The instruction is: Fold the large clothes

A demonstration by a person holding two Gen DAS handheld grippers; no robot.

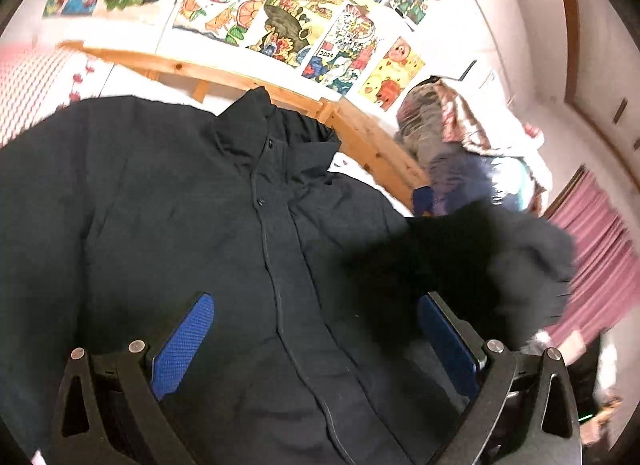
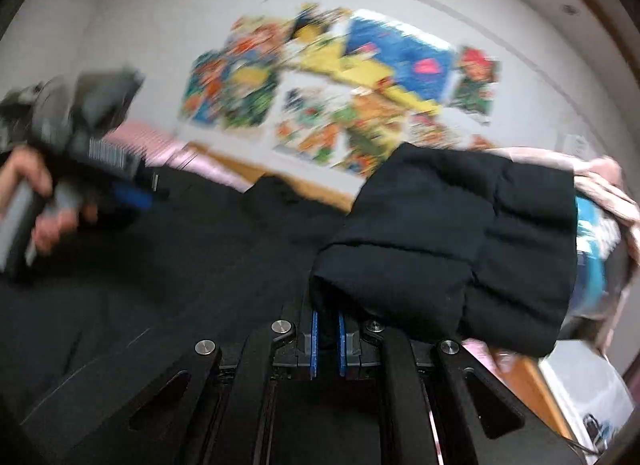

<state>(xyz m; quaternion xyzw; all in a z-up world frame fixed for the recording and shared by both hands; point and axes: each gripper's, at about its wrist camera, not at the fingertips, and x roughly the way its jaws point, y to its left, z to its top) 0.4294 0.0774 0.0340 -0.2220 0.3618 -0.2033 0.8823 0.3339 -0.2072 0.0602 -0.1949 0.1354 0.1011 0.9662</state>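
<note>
Across the middle and lower part of the left wrist view, a large dark navy padded jacket with a snap-button front placket [image 1: 192,225] is lying spread out, front side up, with its collar pointing toward the top of the frame; in the right wrist view the same jacket is filling the lower left as a blurred dark mass. Behind it, a white wall covered with bright children's paintings [image 1: 280,13] is stretching across the top of both views, and a light pine wooden bed rail [image 1: 224,77] is running beneath the paintings. At the right of the left wrist view, a heap of shiny patterned fabrics [image 1: 460,145] is sitting above a pink striped curtain [image 1: 600,249]. The jacket's quilted dark sleeve [image 2: 460,241] is hanging lifted at centre right of the right wrist view, its end pinched in the right gripper [image 2: 326,339], whose blue pads are standing narrow with dark cloth between them. The left gripper [image 1: 316,349], at the bottom of its own view, is standing wide with nothing between its blue fingers [image 1: 188,341], hovering over the jacket's front. At the left edge of the right wrist view, a hand [image 2: 40,201] is gripping the left gripper's grey handle.
</note>
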